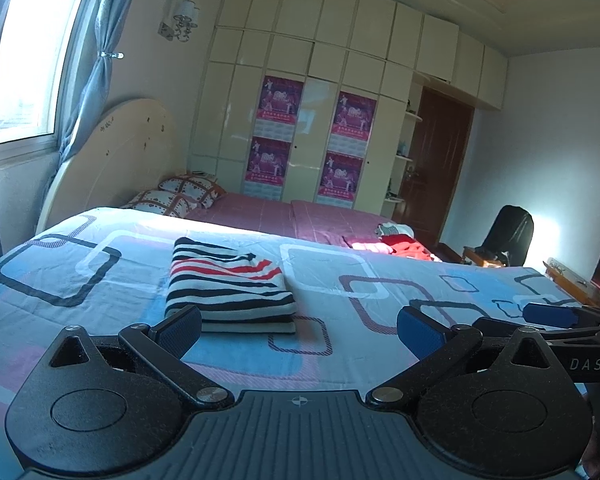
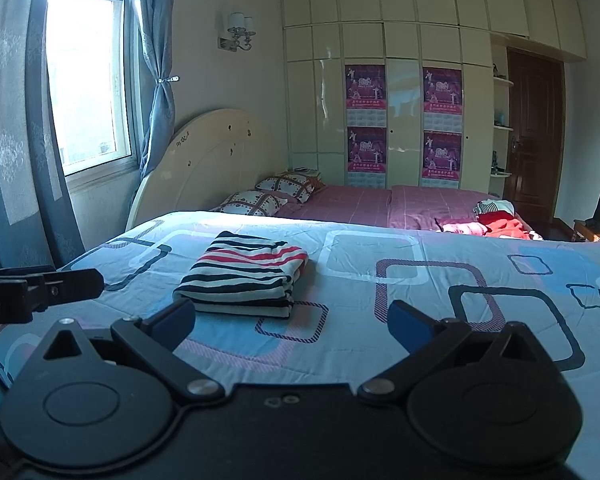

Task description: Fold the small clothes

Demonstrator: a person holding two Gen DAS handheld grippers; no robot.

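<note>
Both grippers (image 1: 298, 326) (image 2: 290, 324) are held spread and empty; the folded garment (image 1: 228, 284) at 12 o'clock could be rumpled if snagged.

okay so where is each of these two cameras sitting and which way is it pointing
Left wrist view: on the left gripper, low over the quilt, facing the folded striped top and wardrobe; its own open fingers show, plus the right gripper's tip at right.
Right wrist view: on the right gripper, facing the same way; its open fingers show, plus the left gripper at left.
Shared: striped top, quilt, wardrobe, red clothes pile, window.
</note>
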